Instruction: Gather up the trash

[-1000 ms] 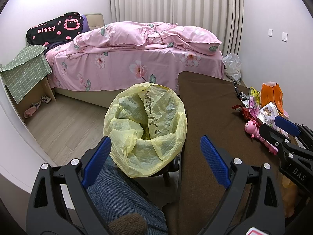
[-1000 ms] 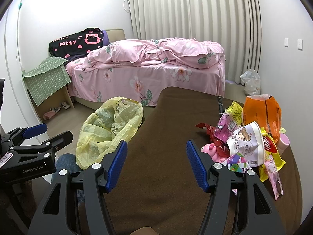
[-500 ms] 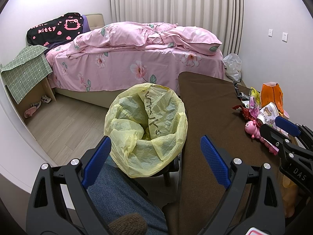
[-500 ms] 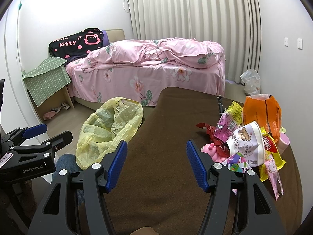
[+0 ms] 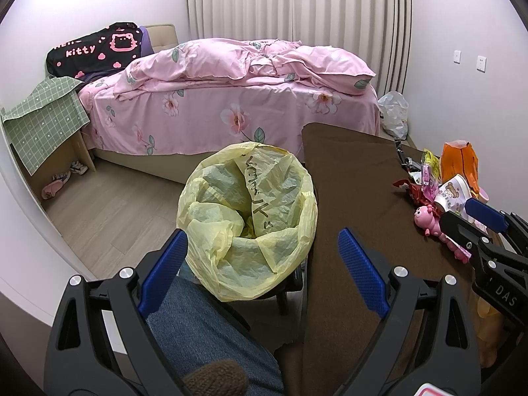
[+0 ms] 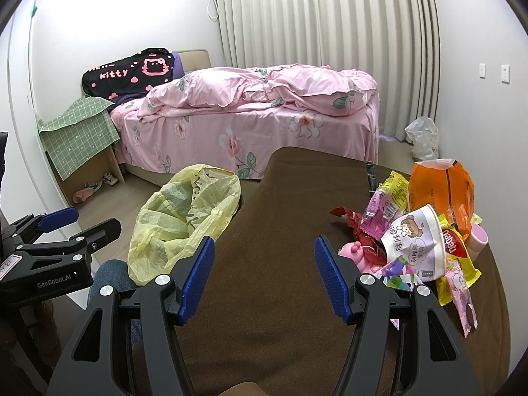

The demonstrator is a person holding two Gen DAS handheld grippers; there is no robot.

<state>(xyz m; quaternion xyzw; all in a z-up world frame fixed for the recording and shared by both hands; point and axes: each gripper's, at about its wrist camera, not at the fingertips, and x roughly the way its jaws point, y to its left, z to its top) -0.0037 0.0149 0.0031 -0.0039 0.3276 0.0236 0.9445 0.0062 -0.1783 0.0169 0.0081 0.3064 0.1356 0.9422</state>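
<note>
Trash, a heap of crinkled snack wrappers [image 6: 425,241] on the brown-clothed tabletop [image 6: 264,297], is best approached squarely by the wide-open, empty right claw [image 6: 264,277], the yellow plastic bin bag [image 5: 247,217] being steadied by the equally open, empty left claw [image 5: 264,260].

A heap of trash [image 6: 425,241] is found on the right part of a brown-covered table [image 6: 264,297]. An orange bag [image 6: 442,191] is stood upright at the back of the heap. A white paper cup [image 6: 415,241] printed with a bear is tipped on its side in front of it. Pink, yellow and red wrappers are piled around the cup, and a pink toy figure [image 5: 429,219] is laid at the heap's near-left edge. A bin lined with an open yellow bag [image 5: 250,217] is placed just beside the table's left edge; little can be made out inside it.
</note>
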